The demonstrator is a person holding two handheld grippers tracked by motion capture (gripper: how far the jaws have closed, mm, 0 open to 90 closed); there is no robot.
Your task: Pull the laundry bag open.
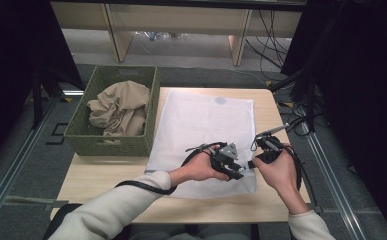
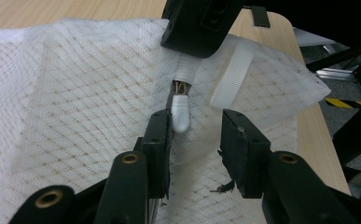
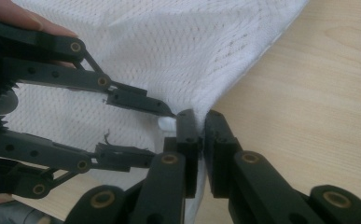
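From above the person's side we look forward and down over the whole table (image 1: 106, 175). The 2 gripper cameras sit close, looking along their own jaws. All 3 views share the mesh bag (image 1: 201, 125) (image 2: 75, 93) (image 3: 192, 46) corner near the zipper pull (image 2: 180, 114).

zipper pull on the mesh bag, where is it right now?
In the left gripper view the white zipper pull lies on the mesh bag, against the left gripper's left-hand jaw, just below the right gripper, which pinches the bag's edge.

A green woven basket (image 1: 112, 142) holding crumpled beige cloth (image 1: 118, 107) sits at the table's (image 1: 101, 177) left.
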